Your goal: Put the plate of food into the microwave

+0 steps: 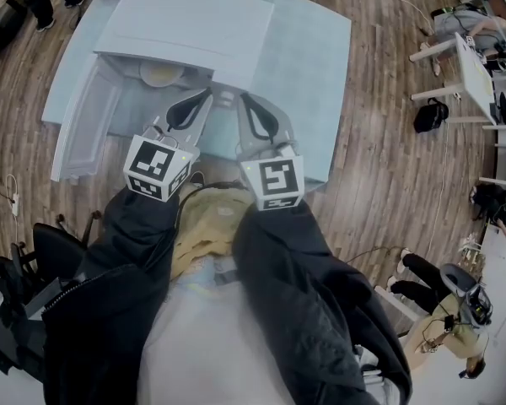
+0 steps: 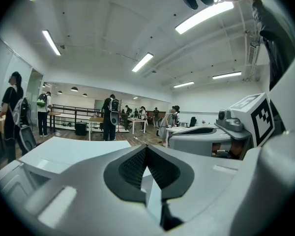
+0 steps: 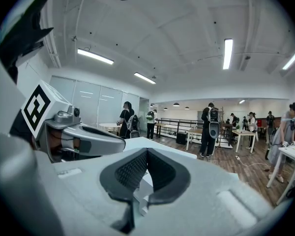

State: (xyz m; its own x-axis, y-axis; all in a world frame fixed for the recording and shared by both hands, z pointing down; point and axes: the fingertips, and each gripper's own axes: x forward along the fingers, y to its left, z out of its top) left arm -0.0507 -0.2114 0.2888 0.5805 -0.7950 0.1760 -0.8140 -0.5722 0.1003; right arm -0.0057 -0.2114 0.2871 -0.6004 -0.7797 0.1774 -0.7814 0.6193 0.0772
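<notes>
Far across the wood floor, bench: the pale blue bench (image 1: 312, 83) fills the far middle of the head view and carries the microwave. Its right part is bare, which leaves the arms room to work.

Microwave: the white microwave (image 1: 190, 24) stands on the far left part of the bench. Its front faces the person, so the cavity can be reached straight on.

Door: the door (image 1: 88, 129) is swung wide to the left and toward the near side, clear of the opening. I judge it stands that way because the loading has not been closed off.

Left gripper: the left gripper (image 1: 206, 98) is held about level just near of the open cavity, with its tip toward it. Its jaws are pressed together with nothing between them.

Right gripper: the right gripper (image 1: 243, 99) lies just beside the left one and roughly parallel to it. Its jaws are likewise closed on nothing.

Pose: the two grippers sit side by side and touch nothing. This reads as a resting hold rather than a carry.

Dish: a round pale dish (image 1: 162, 74) lies inside the cavity, just far of the left gripper's tip. I cannot tell whether it is the plate of food or the oven's own turntable. No other plate shows on the bench. If this is the plate, it is already in and only the door is left.
</notes>
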